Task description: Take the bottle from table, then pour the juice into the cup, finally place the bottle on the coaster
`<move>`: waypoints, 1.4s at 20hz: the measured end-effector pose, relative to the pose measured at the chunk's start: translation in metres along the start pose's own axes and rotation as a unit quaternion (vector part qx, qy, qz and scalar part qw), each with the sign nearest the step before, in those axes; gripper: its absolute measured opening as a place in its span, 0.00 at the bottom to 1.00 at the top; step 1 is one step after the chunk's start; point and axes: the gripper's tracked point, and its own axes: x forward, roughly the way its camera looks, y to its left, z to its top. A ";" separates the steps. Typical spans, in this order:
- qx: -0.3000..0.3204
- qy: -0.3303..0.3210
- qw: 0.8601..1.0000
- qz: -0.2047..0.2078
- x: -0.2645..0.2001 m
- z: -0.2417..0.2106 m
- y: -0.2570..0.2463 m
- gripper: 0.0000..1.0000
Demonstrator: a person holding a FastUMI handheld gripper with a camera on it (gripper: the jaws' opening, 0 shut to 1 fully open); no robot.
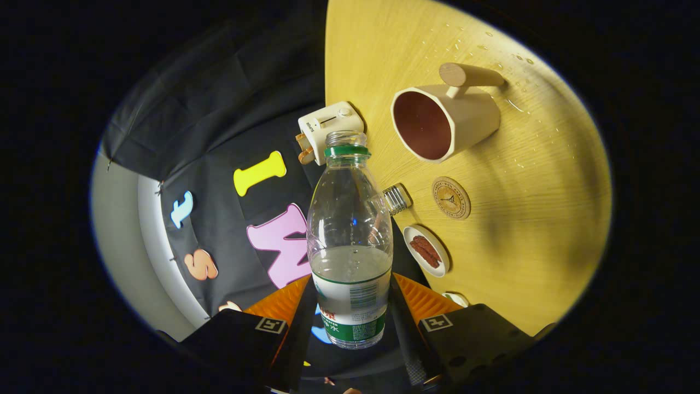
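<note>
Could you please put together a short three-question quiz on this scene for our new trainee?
1. True or false: the bottle has its cap on.
2. What lies between the cup and the small dish on the table? A) coaster B) spoon C) phone
3. What is the gripper shut on?

Key: 1 false, the neck is open. 2 A, the coaster. 3 the bottle, held between both fingers.

Warm light brightens the table [519, 219], soft shadows crossing it (fisheye bending the edges), focus sharp at centre.
</note>
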 end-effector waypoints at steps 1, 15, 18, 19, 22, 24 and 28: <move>-0.032 0.002 0.999 -0.005 -0.001 -0.002 -0.006 0.74; -0.510 -0.115 0.848 -0.085 -0.006 0.037 -0.030 0.74; -0.590 -0.127 0.793 -0.089 -0.003 0.025 -0.011 0.74; -0.616 -0.127 0.773 -0.088 0.001 0.017 -0.006 0.74; -0.705 -0.132 0.692 -0.081 0.015 -0.008 0.010 0.74; -0.764 -0.145 0.625 -0.065 0.027 -0.024 0.023 0.74; -0.818 -0.182 0.545 -0.037 0.051 -0.052 0.042 0.75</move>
